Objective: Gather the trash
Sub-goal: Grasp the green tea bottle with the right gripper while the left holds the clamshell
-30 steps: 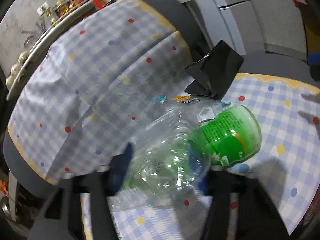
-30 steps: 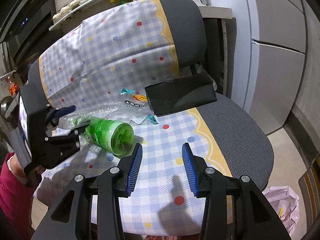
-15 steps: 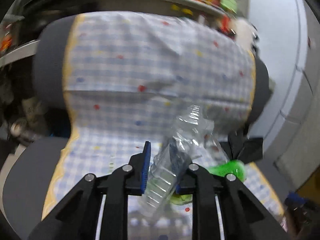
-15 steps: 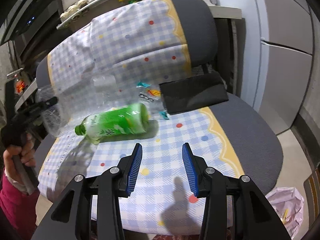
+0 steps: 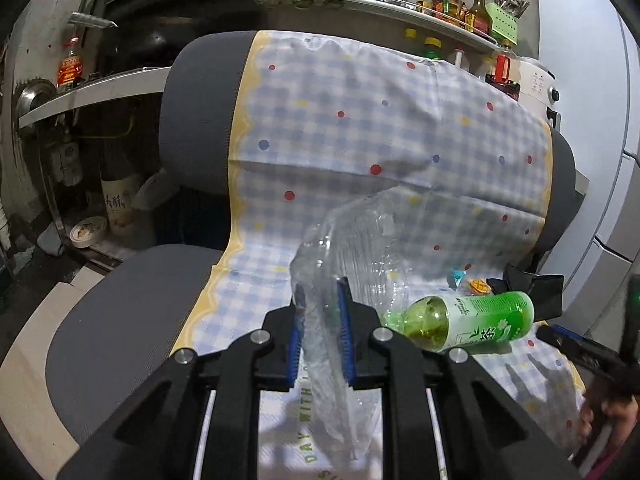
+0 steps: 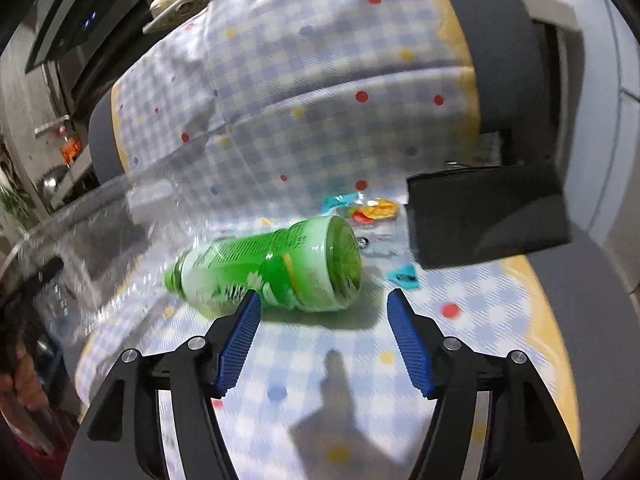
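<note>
- the left claw (image 5: 320,316) is clamped narrow on a crushed clear bottle (image 5: 340,264), which is lifted off the chair (image 5: 120,320) and sticks up and forward between the blue pads (image 5: 345,320).
- the right claw (image 6: 324,320) stands wide with nothing in it, hanging just in front of the green bottle (image 6: 276,268); its pads (image 6: 408,344) do not touch the bottle as far as the right view shows (that view is blurred).
- the green bottle lies on its side on the checked cloth (image 6: 320,128) that covers the chair seat, base toward the right claw, neck pointing away to the left.
- behind it, near the fold of the cloth, sit small wrappers (image 6: 376,208), blue and orange-yellow, and one more blue scrap (image 6: 402,274) lies closer, beside the black box (image 6: 488,216).
- a pale bin or bag for the trash is not in view in either picture, so where the clear bottle is bound cannot be told.
- judged from this, the task is early: one piece is picked up but not dropped anywhere, the green bottle is likely next, and the wrappers are all left to gather.
</note>
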